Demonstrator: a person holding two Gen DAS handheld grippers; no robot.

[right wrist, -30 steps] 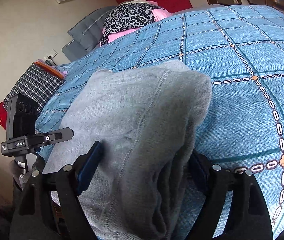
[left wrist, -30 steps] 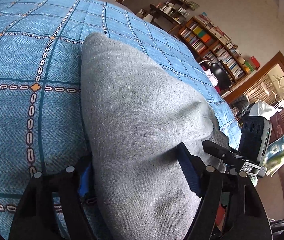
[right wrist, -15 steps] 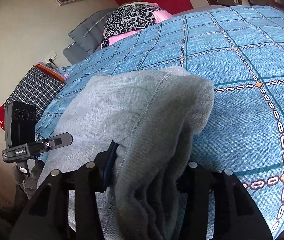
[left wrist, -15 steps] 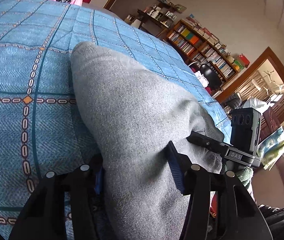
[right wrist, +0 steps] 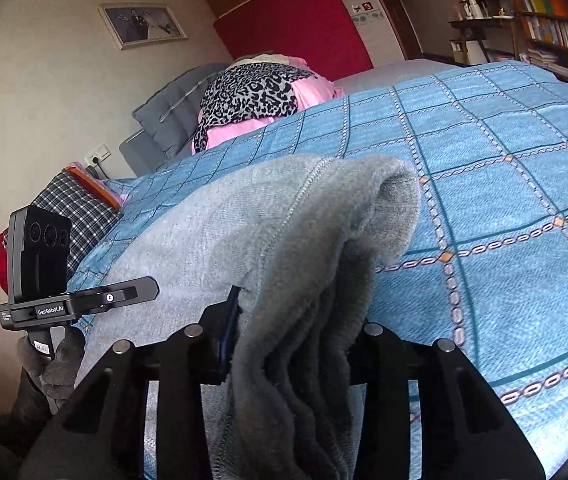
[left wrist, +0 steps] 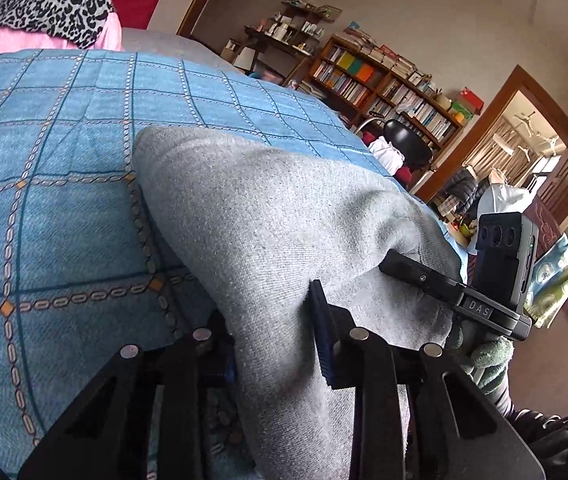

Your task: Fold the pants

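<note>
Shelving: wooden bookcase [left wrist: 383, 84] on the far wall, rows packed with books, too many and too small to count; a smaller open rack [left wrist: 284, 32] beside it holds small items I cannot make out.
Surface: bed under a blue bedspread [left wrist: 64, 208] with a grid of chain-link lines and orange diamonds at the crossings.
Pants: one pair, grey knit pants [left wrist: 268, 232], lying on the bedspread at the near edge; near end lifted and bunched, far end resting on the cover. Right-wrist view shows several stacked layers with a seam running along the top [right wrist: 303, 248].
Left gripper [left wrist: 274, 344]: jaws have just been closing; both pads now pinch a ridge of the grey cloth.
Right gripper [right wrist: 295, 340]: jaws have just been closing; clamped on the thick layered edge of the pants, folds hanging between the fingers.
Hands: two, gloved; each shows only in the other wrist view, gripping a handle below a black camera unit [right wrist: 40, 252].
Head of bed: leopard-print cloth [right wrist: 252, 92] over something pink, one grey pillow [right wrist: 172, 108] behind, one checked cushion [right wrist: 72, 208] at the side.
Room: red panel [right wrist: 295, 20], one framed picture [right wrist: 142, 24], one wall socket [right wrist: 98, 156], one black chair [left wrist: 407, 140], open doorway [left wrist: 515, 148] with wooden frame.
</note>
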